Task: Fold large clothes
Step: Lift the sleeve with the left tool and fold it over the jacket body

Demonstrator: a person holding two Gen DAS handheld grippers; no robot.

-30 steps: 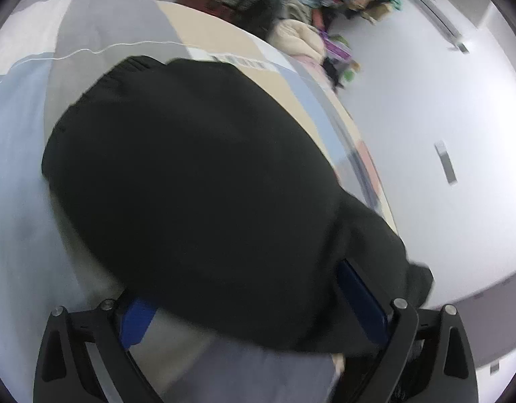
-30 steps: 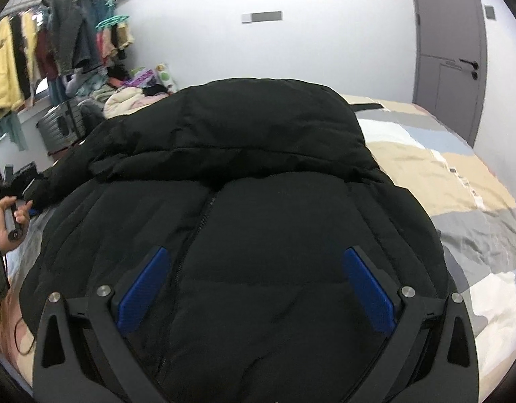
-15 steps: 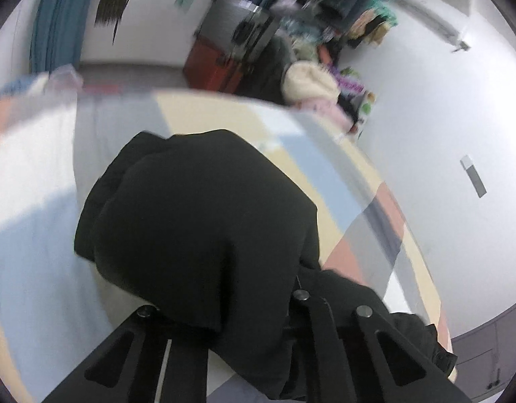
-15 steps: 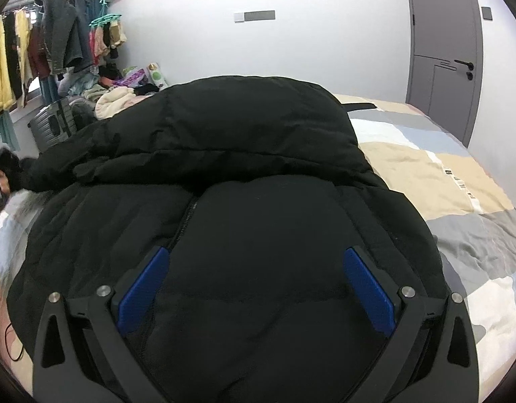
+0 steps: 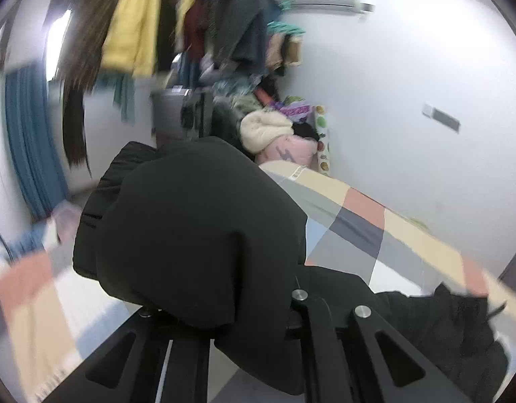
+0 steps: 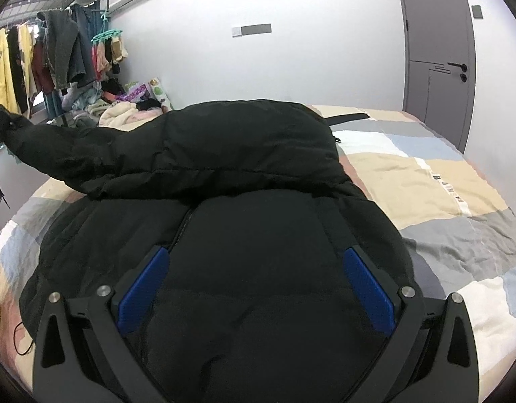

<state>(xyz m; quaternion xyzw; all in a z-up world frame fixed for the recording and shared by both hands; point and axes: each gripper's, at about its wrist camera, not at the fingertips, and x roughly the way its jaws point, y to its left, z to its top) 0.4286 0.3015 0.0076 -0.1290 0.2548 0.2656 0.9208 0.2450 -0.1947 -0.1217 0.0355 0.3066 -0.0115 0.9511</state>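
A large black puffer jacket (image 6: 244,208) lies on a bed with a patchwork cover (image 6: 436,181). One sleeve (image 6: 56,154) is stretched up and out to the left. In the left wrist view my left gripper (image 5: 224,305) is shut on that black sleeve (image 5: 190,221), which bunches over the fingers and hides the pads. My right gripper (image 6: 254,285) is open, its blue pads (image 6: 368,292) wide apart just above the jacket's lower body near the zip.
A rack of hanging clothes (image 6: 52,57) and a pile of clothes (image 6: 123,107) stand at the bed's far left. A grey door (image 6: 439,53) is at the right. The bed's cover (image 5: 375,228) shows beyond the sleeve.
My left gripper has shut on the sleeve and lifted it up and away from the bed, tilting upward. The right gripper has stayed open over the jacket.
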